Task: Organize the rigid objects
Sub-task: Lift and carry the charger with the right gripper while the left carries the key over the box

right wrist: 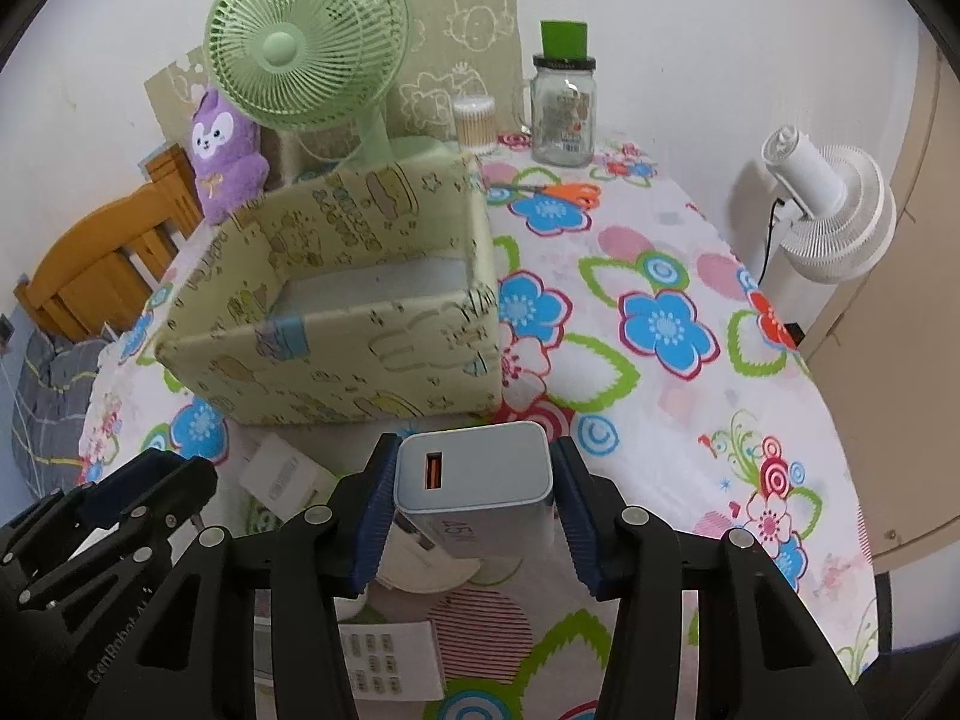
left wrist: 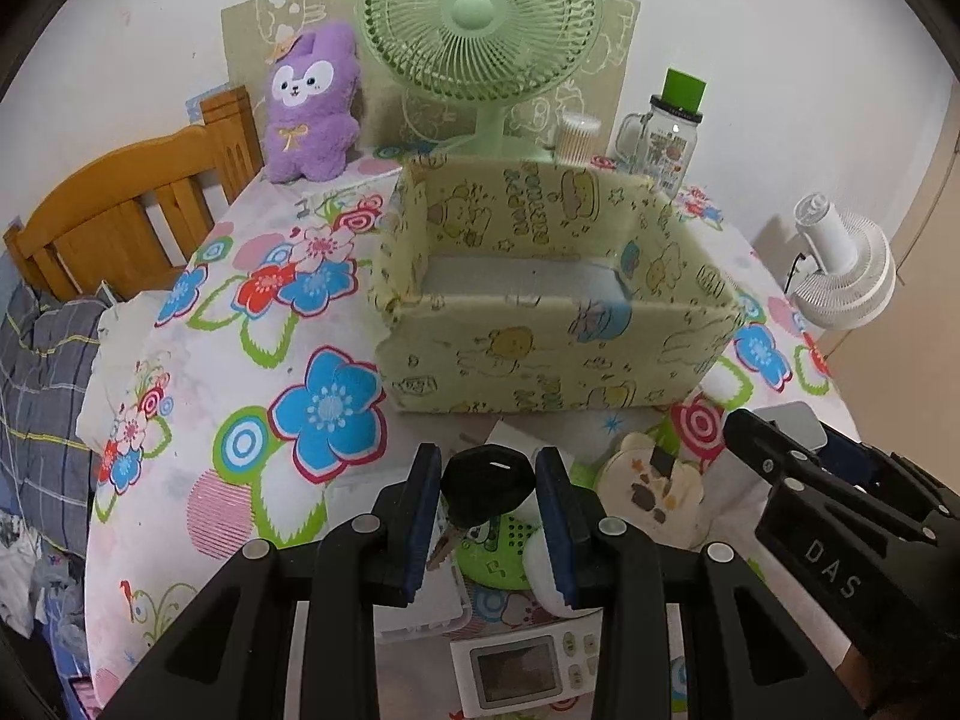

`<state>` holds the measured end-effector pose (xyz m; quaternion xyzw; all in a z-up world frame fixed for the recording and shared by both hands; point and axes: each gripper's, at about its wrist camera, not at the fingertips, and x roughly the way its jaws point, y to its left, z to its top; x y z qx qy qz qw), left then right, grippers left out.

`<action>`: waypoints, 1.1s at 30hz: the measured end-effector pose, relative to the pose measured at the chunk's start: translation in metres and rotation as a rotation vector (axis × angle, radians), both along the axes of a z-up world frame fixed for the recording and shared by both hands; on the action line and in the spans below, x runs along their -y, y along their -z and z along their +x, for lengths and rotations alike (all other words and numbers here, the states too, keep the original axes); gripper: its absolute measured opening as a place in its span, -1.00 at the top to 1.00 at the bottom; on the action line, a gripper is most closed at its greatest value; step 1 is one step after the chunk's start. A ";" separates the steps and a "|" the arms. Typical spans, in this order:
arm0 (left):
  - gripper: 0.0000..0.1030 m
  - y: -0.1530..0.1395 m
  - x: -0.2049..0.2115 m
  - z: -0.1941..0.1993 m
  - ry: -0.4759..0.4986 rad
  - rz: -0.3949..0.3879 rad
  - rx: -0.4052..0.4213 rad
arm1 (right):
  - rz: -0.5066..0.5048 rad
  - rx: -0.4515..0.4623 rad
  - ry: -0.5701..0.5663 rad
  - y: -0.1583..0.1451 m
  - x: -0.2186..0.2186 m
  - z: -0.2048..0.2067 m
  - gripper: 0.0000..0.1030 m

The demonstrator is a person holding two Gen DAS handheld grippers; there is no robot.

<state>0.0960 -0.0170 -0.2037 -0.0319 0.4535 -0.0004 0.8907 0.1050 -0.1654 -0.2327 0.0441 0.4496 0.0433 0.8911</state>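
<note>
Both grippers loaded, box waiting

Table [right wrist: 690, 420] first: a round top under a thin cloth printed with bright flowers, soft enough to wrinkle at its left edge. Toward the far edge sits the box [left wrist: 540, 354], open-topped, square-cornered, its walls wrapped in pale yellow-green cartoon paper, its pale floor bare as far as either view shows. Behind it stand a mint plastic fan [left wrist: 480, 30] and a glass jar [right wrist: 563, 114] with a green lid.

Near edge, before the box, lie the remaining small things, among them a toy microwave [left wrist: 522, 669] of white plastic.

The right gripper [right wrist: 474, 498] is clamped on a charger [right wrist: 474, 480], a smooth pale-blue block with rounded edges and an orange port facing up; its ribbed blue pads press the two flat sides. The left gripper [left wrist: 487, 516] is clamped on a key [left wrist: 487, 480] by its glossy black head, the metal blade hanging below.

To do this step well, I judge each load should be carried over the near wall with clearance, one hand at a time so the grippers do not collide, and lowered close to the floor before release, since hard plastic and metal would bounce.
</note>
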 end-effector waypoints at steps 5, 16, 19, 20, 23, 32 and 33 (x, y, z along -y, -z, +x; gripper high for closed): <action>0.37 -0.018 0.001 0.002 0.007 -0.009 0.028 | 0.001 0.020 -0.001 -0.018 -0.005 0.001 -0.02; 0.37 -0.052 -0.003 0.001 0.013 -0.016 0.069 | 0.001 0.062 -0.011 -0.057 -0.013 0.001 -0.02; 0.37 -0.062 -0.004 0.000 0.017 -0.019 0.079 | -0.005 0.071 -0.018 -0.068 -0.017 0.001 -0.02; 0.37 -0.065 -0.004 0.000 0.016 -0.019 0.082 | -0.006 0.074 -0.020 -0.070 -0.017 0.001 -0.02; 0.37 -0.075 -0.006 -0.001 0.016 -0.023 0.092 | -0.017 0.090 -0.024 -0.080 -0.020 0.000 -0.02; 0.37 -0.098 -0.008 0.002 0.036 -0.016 0.127 | -0.031 0.134 -0.011 -0.109 -0.026 0.001 -0.02; 0.37 -0.101 -0.008 0.003 0.039 -0.015 0.131 | -0.033 0.139 -0.010 -0.112 -0.027 0.002 -0.02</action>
